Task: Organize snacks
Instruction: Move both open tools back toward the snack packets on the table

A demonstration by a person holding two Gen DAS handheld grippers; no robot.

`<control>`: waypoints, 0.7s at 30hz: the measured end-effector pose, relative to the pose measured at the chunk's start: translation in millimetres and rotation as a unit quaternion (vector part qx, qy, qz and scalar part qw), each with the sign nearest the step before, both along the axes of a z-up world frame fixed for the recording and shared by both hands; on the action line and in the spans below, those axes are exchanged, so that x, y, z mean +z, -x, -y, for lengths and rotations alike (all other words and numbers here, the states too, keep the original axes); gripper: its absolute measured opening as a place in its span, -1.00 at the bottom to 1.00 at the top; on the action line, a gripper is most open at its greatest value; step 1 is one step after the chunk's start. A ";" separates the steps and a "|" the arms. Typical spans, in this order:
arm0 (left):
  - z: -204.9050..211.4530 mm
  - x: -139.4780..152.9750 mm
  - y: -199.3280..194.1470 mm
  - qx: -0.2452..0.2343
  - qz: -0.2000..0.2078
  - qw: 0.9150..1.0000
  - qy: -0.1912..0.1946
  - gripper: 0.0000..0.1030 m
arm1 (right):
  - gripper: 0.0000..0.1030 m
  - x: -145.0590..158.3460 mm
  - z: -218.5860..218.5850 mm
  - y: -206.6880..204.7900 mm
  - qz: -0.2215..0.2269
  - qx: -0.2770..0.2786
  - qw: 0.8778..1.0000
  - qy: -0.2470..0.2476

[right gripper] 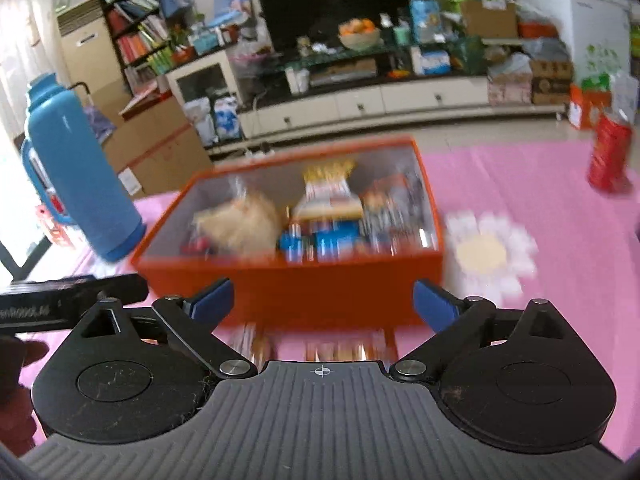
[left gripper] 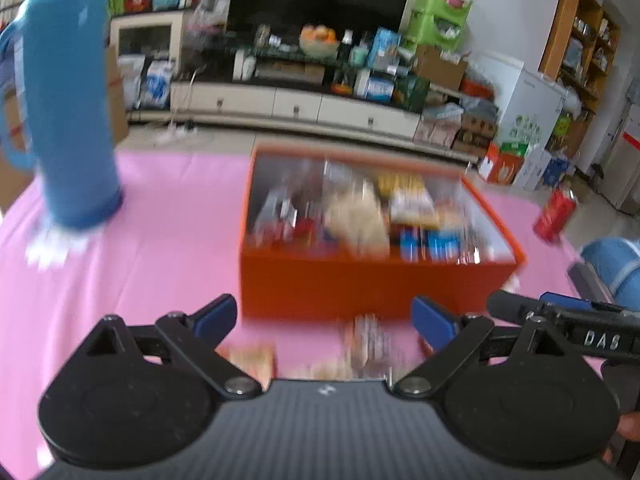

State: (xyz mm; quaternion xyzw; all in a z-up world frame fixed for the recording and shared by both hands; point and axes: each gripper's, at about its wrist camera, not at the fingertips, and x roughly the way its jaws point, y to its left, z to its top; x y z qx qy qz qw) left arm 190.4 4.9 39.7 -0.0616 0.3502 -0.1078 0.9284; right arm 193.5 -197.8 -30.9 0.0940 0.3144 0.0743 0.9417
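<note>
An orange box (left gripper: 360, 284) (right gripper: 320, 288) holding several wrapped snacks stands on the pink tablecloth (left gripper: 160, 248) (right gripper: 520, 184). Loose snack packets (left gripper: 360, 350) (right gripper: 340, 350) lie on the cloth just in front of the box, blurred. My left gripper (left gripper: 326, 318) is open, its blue pads wide apart just short of the box's near wall, nothing between them. My right gripper (right gripper: 324, 300) is open too, its blue pads spread across the box's near wall, gripping nothing. The right gripper's body shows at the right edge of the left wrist view.
A tall blue thermos (left gripper: 68, 112) (right gripper: 76, 168) stands left of the box. A red can (left gripper: 554, 216) (right gripper: 610, 156) stands to the right. A white flower-shaped coaster (right gripper: 486, 254) lies right of the box. Behind the table are a TV cabinet (left gripper: 296, 104) and cluttered shelves.
</note>
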 end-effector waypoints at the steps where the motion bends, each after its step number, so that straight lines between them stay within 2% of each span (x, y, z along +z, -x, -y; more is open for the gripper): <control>1: -2.6 -6.4 12.9 0.002 -0.012 1.000 0.000 0.80 | 0.73 -6.1 0.3 14.3 -0.012 -0.002 1.000 -0.005; 7: -14.4 -52.7 86.8 0.005 -0.087 0.996 -0.008 0.80 | 0.73 -51.1 2.3 81.1 -0.084 -0.021 0.996 -0.037; 11: -21.5 -63.7 108.5 0.004 -0.099 0.995 -0.009 0.80 | 0.73 -65.3 4.9 106.7 -0.108 -0.025 0.993 -0.030; 15: -27.1 -58.8 98.0 0.022 -0.083 0.996 -0.031 0.80 | 0.77 -63.0 14.0 113.1 -0.096 -0.041 0.994 -0.036; 18: -36.3 -50.4 71.7 0.057 -0.067 0.995 -0.041 0.80 | 0.77 -63.2 17.9 105.1 -0.101 -0.043 0.993 -0.034; 21: -40.4 -44.3 39.1 0.065 -0.054 0.996 -0.038 0.80 | 0.77 -63.9 24.0 96.9 -0.101 -0.048 0.993 -0.045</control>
